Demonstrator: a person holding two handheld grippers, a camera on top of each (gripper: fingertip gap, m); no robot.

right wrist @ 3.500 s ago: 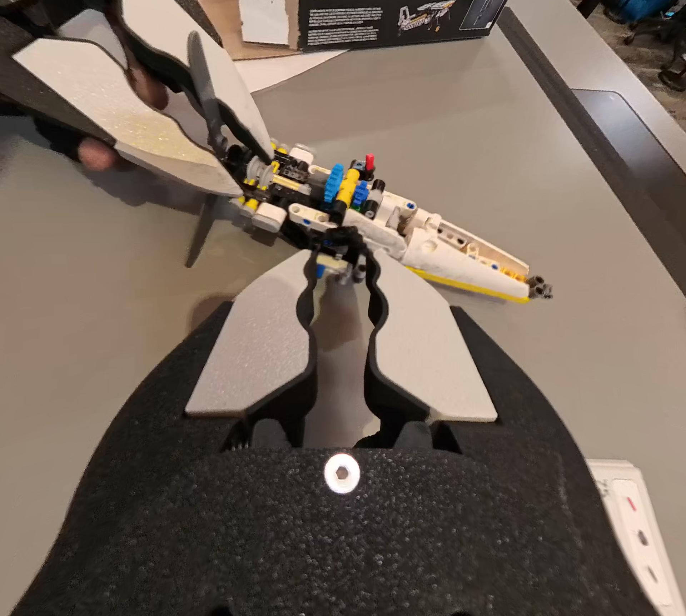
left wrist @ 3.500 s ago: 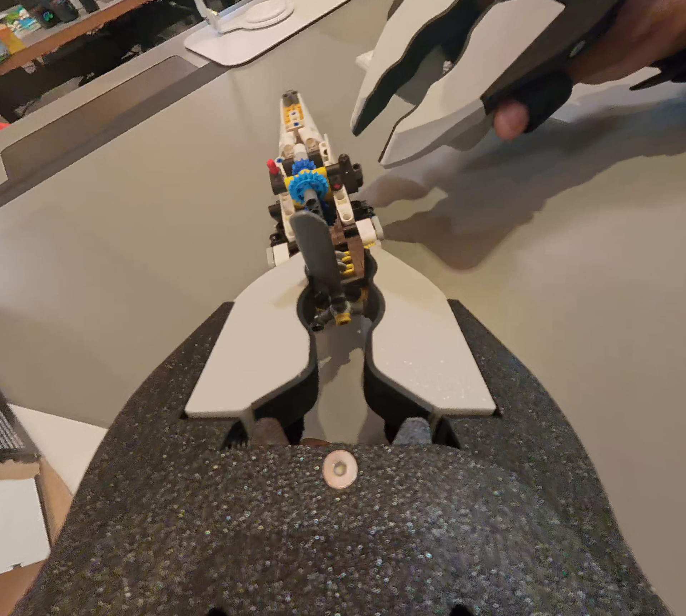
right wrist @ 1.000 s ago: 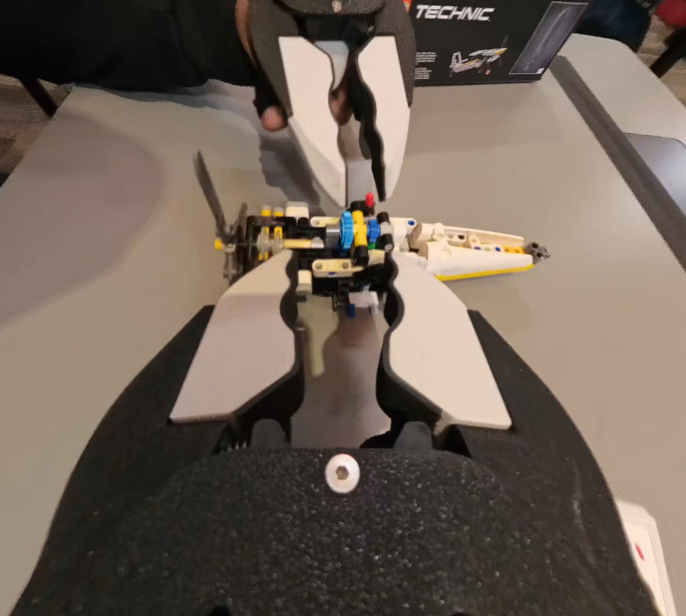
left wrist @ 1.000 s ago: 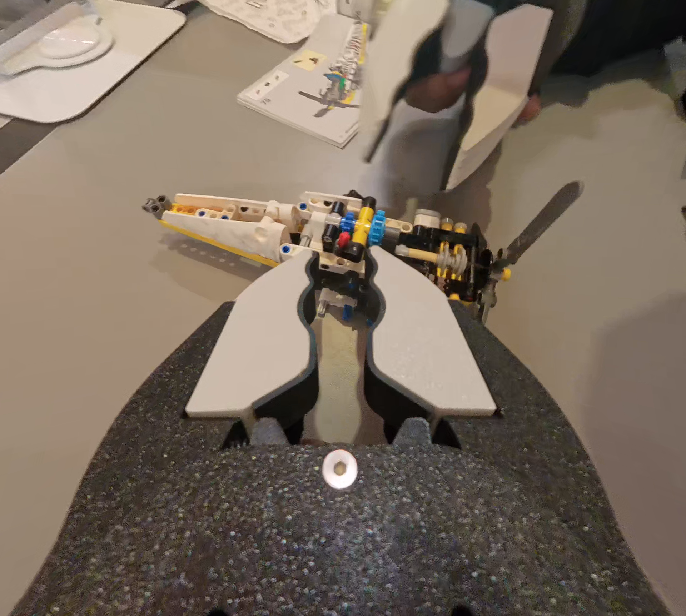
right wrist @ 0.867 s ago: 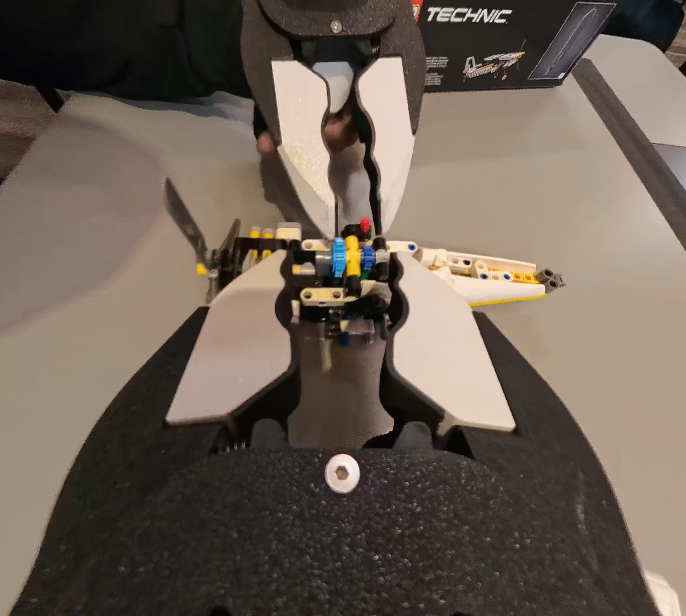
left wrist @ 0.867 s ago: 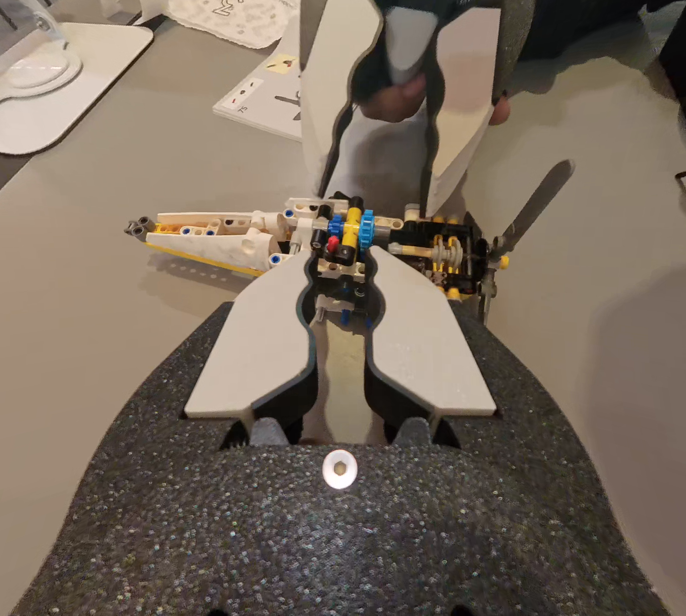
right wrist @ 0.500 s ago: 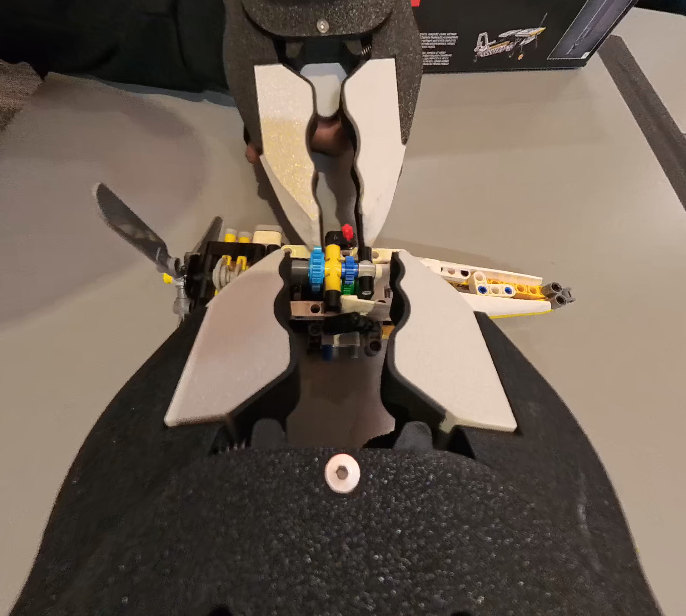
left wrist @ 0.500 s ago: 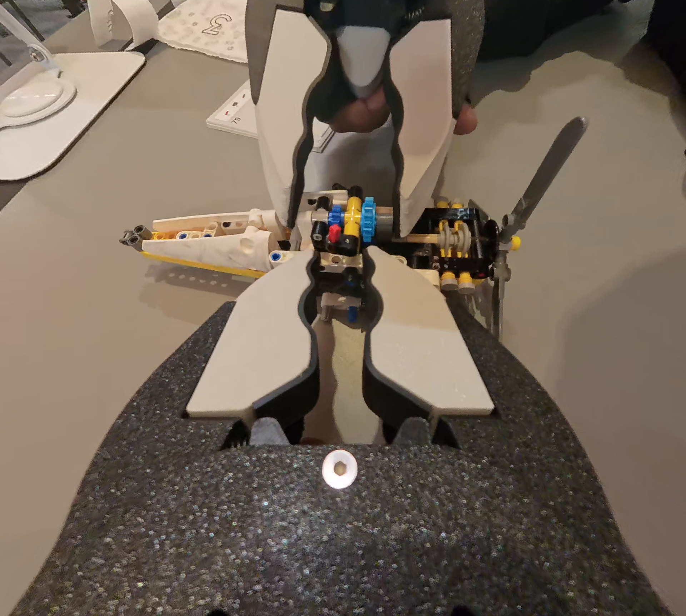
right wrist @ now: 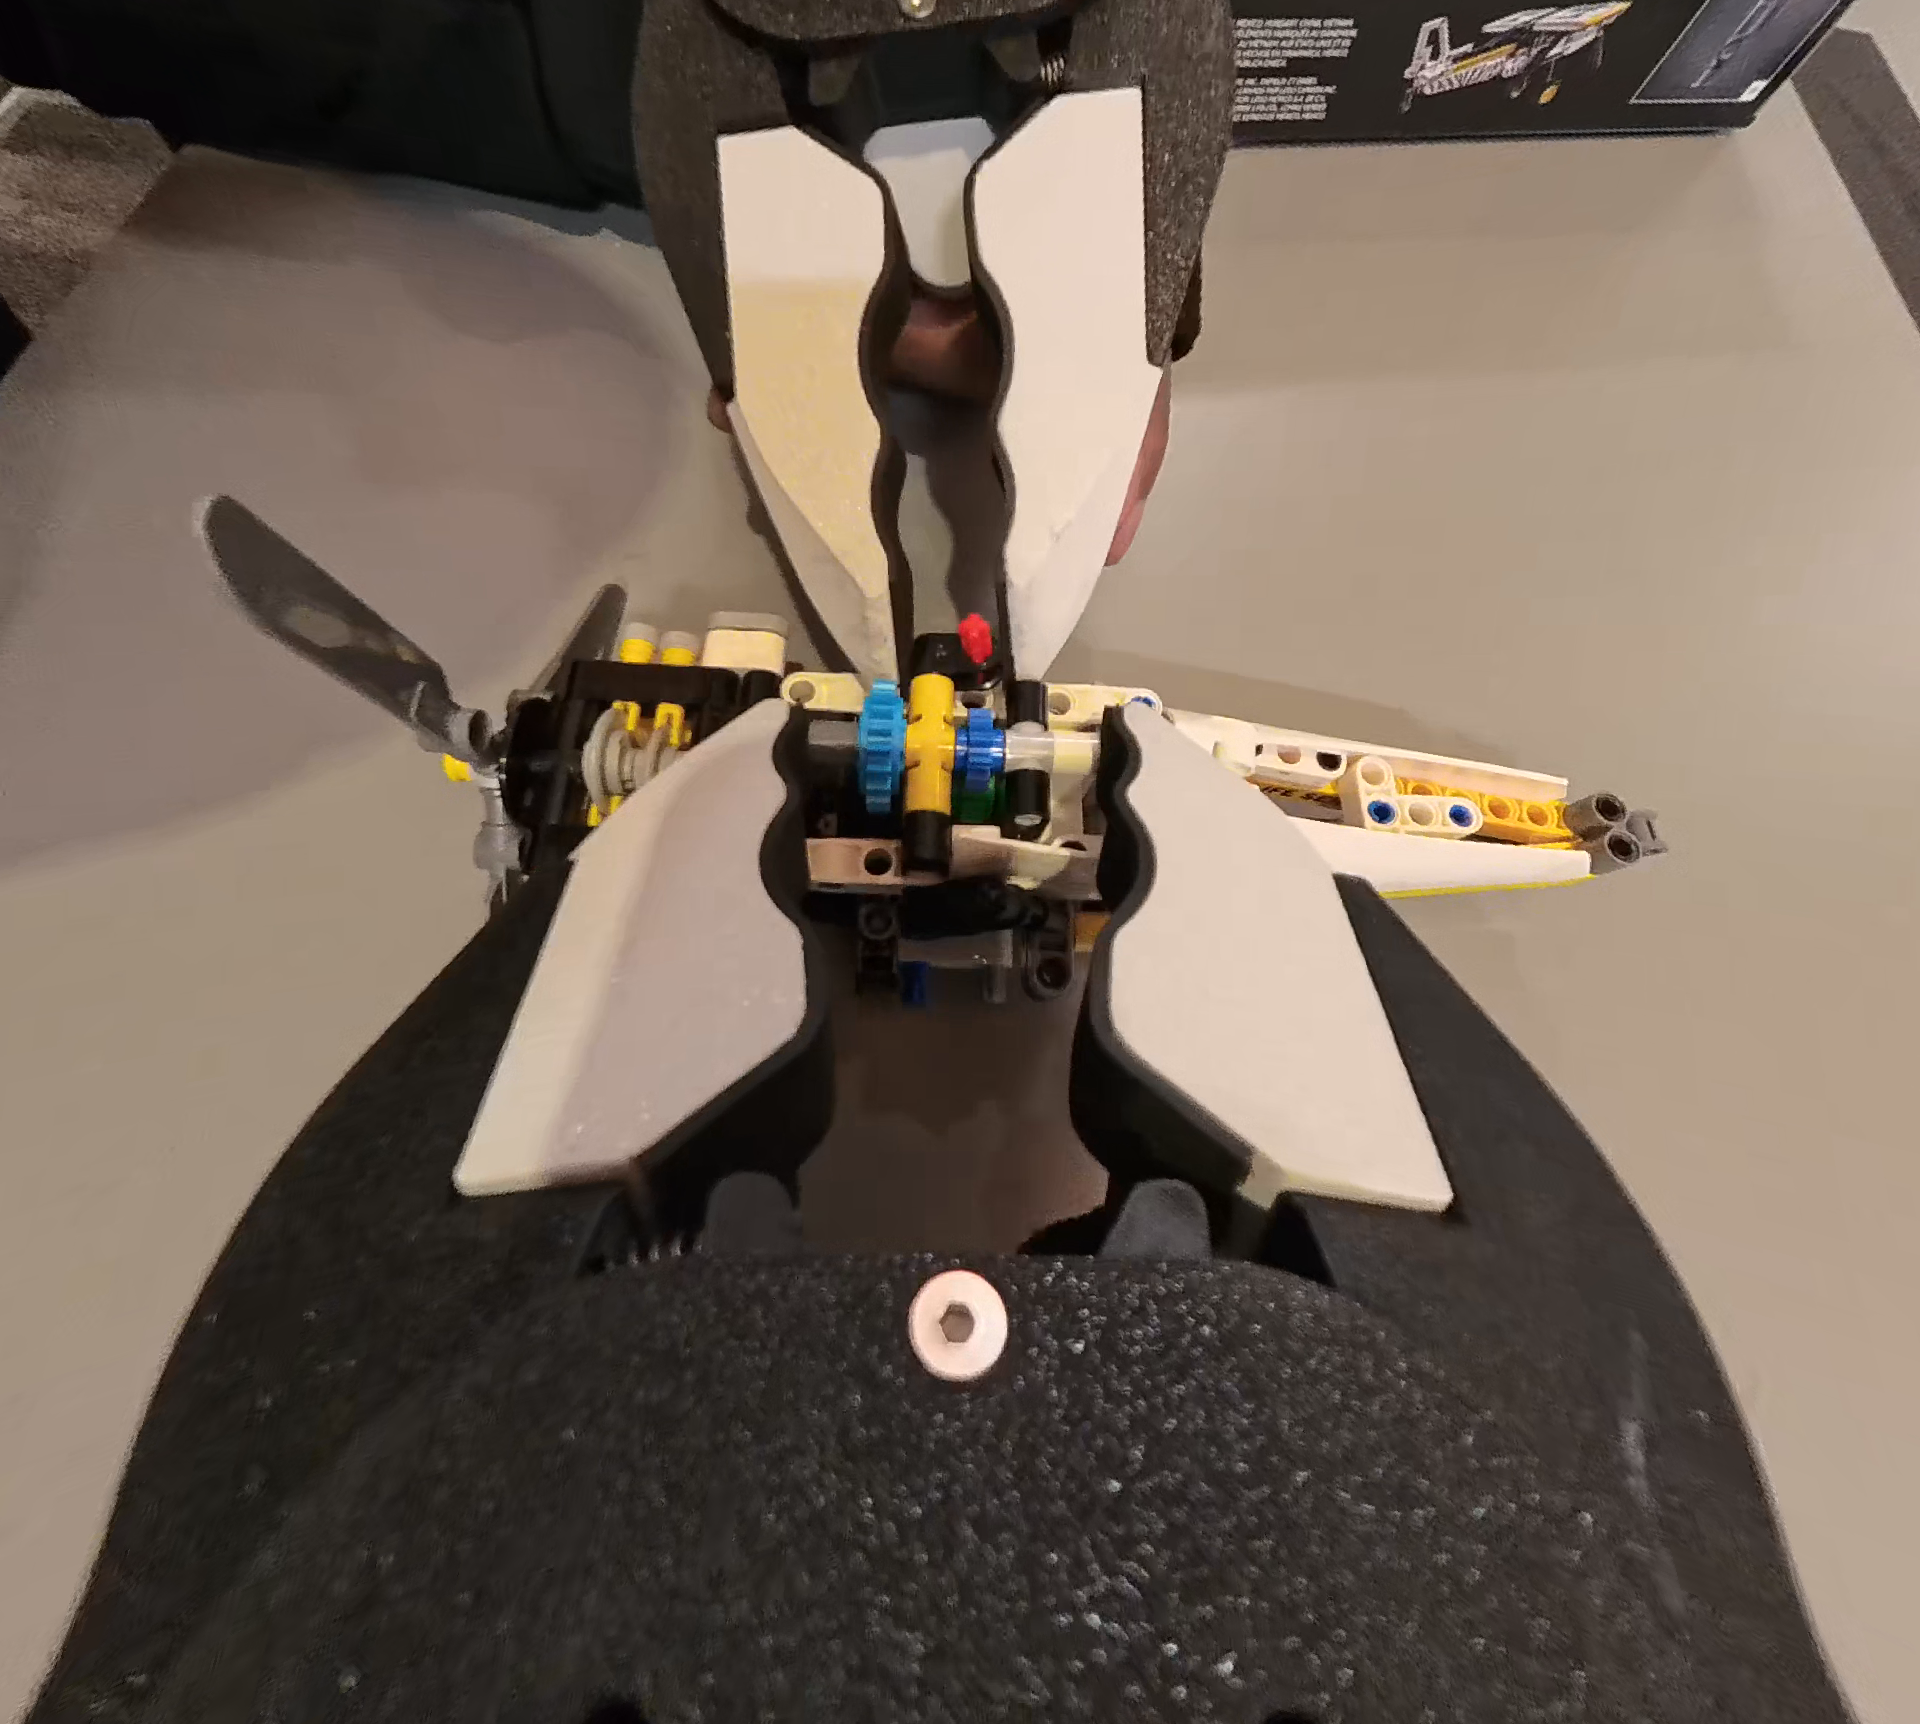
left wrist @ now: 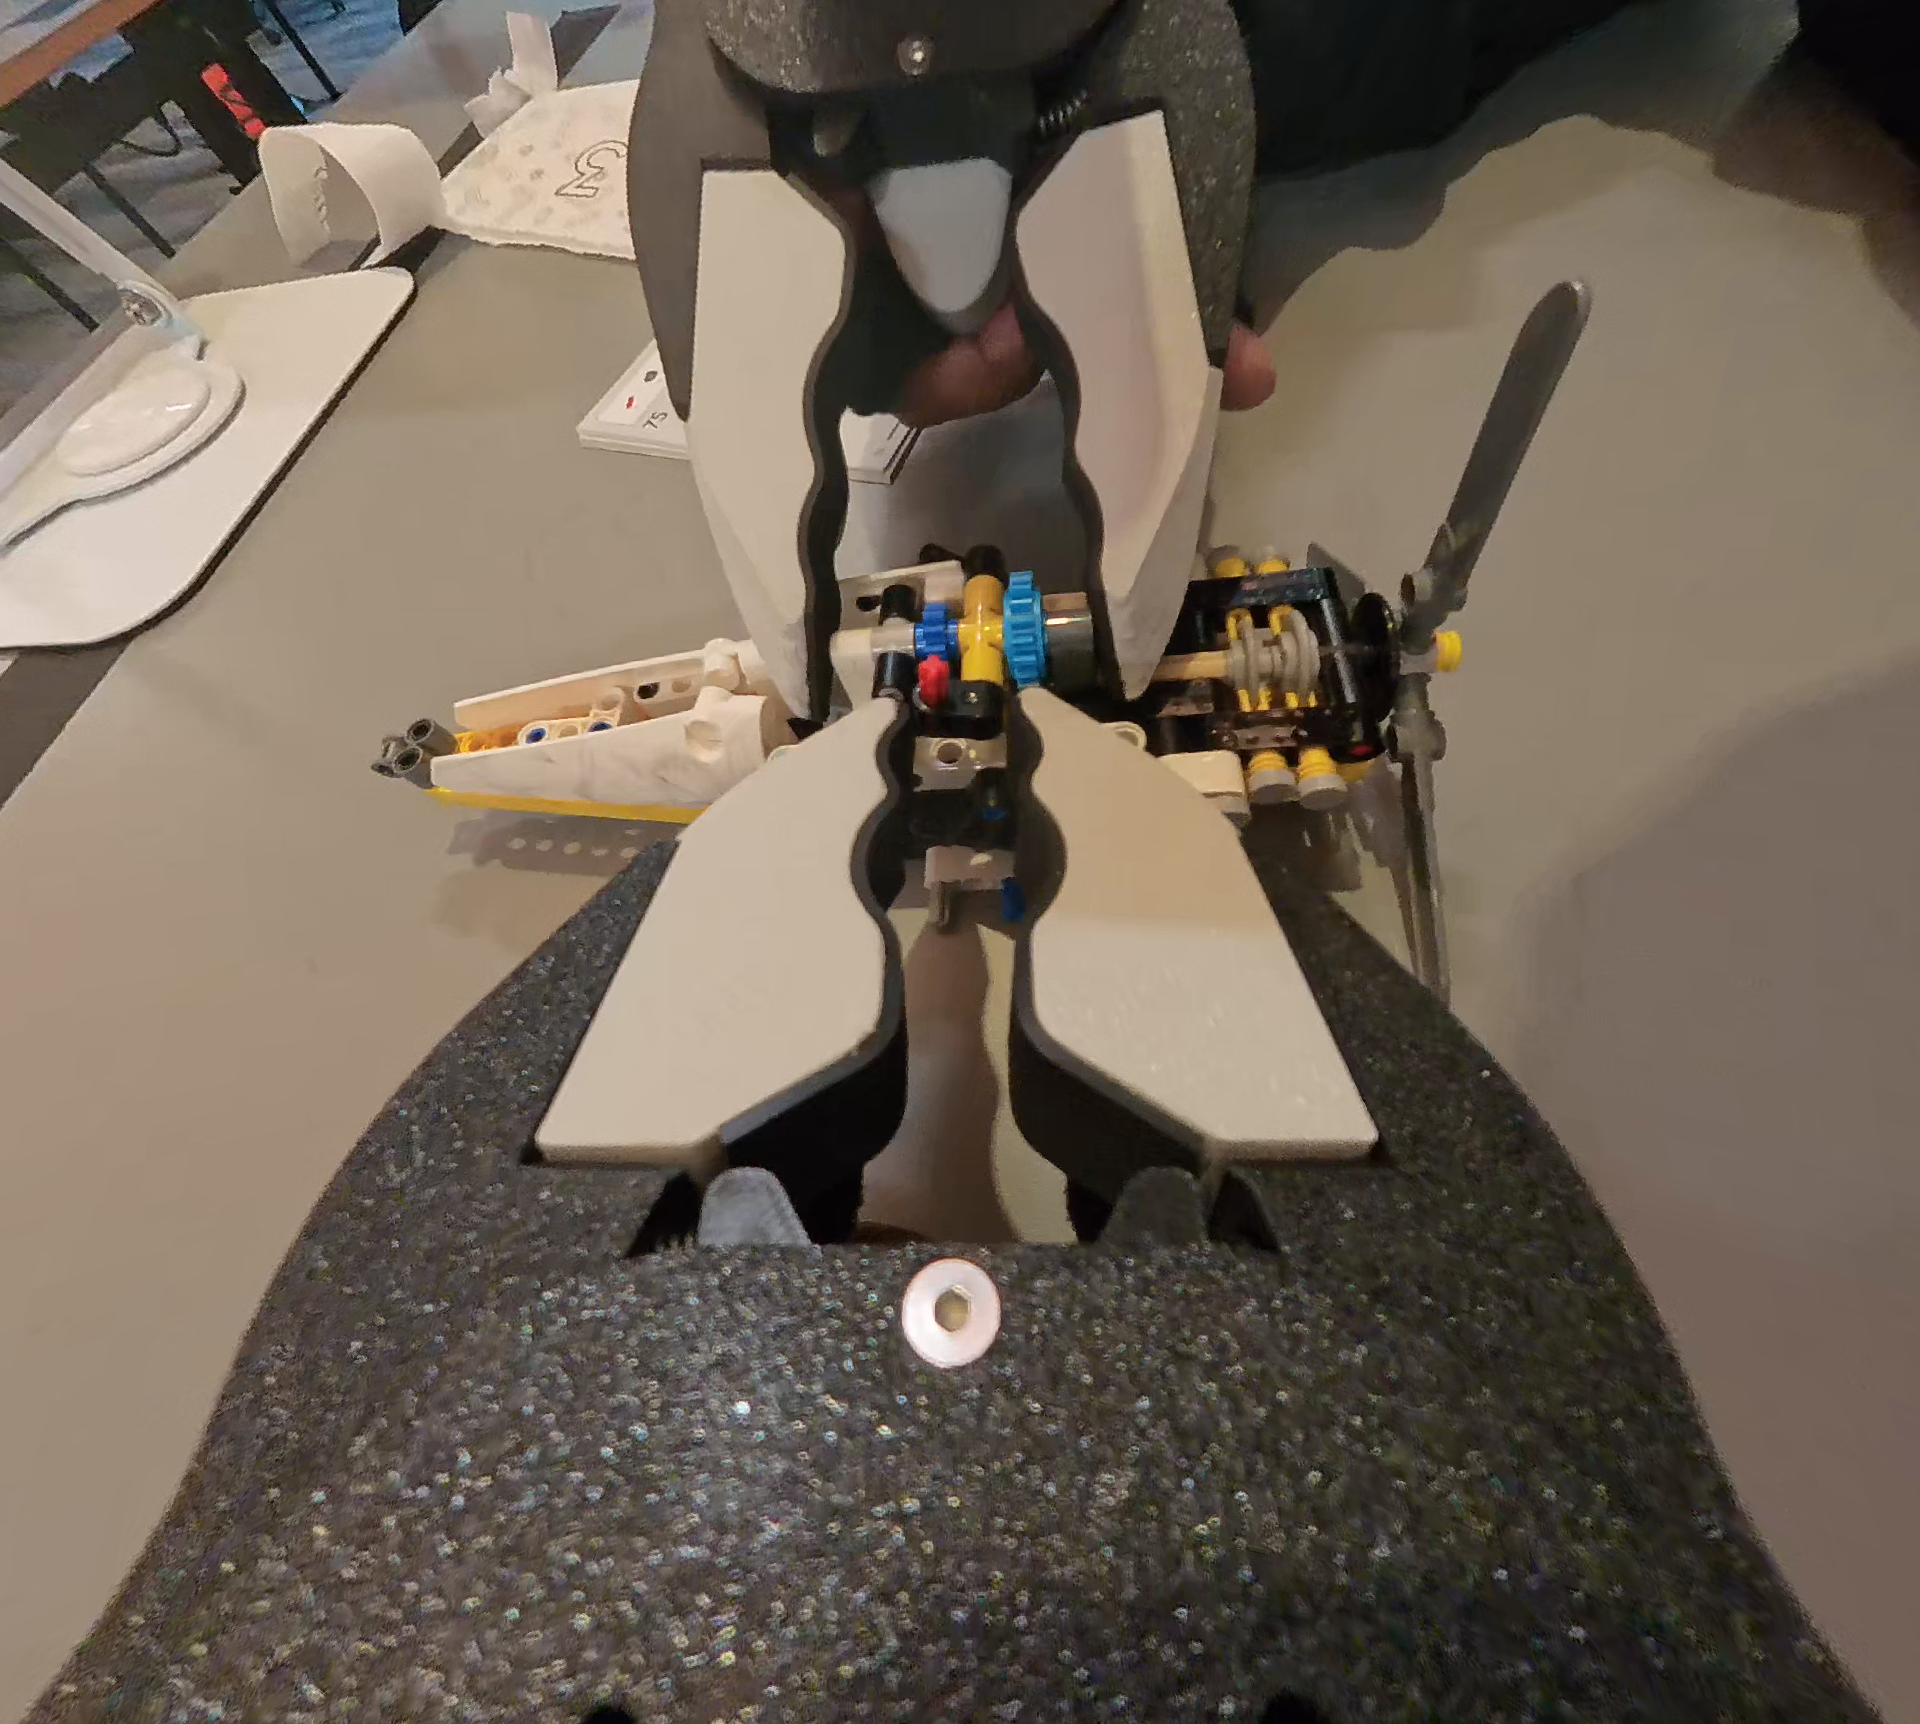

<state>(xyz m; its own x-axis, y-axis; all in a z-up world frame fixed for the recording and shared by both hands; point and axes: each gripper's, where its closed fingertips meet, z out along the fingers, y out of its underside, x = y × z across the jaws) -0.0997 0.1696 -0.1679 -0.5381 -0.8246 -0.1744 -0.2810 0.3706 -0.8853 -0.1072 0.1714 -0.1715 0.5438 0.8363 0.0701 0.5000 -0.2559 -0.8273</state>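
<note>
Grey tabletop (left wrist: 260, 999) carries a brick-built plane model (left wrist: 1039, 698) lying crosswise to both grippers, the left gripper (left wrist: 961, 729) clamped on its midsection, the right gripper (right wrist: 951, 739) straddling it, jaws apart.

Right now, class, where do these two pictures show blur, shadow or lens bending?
Left wrist view: table edges bow outward, the toy plane casts a soft shadow, and the propeller is slightly soft. Right wrist view: propeller blade is blurred, the box soft.
</note>
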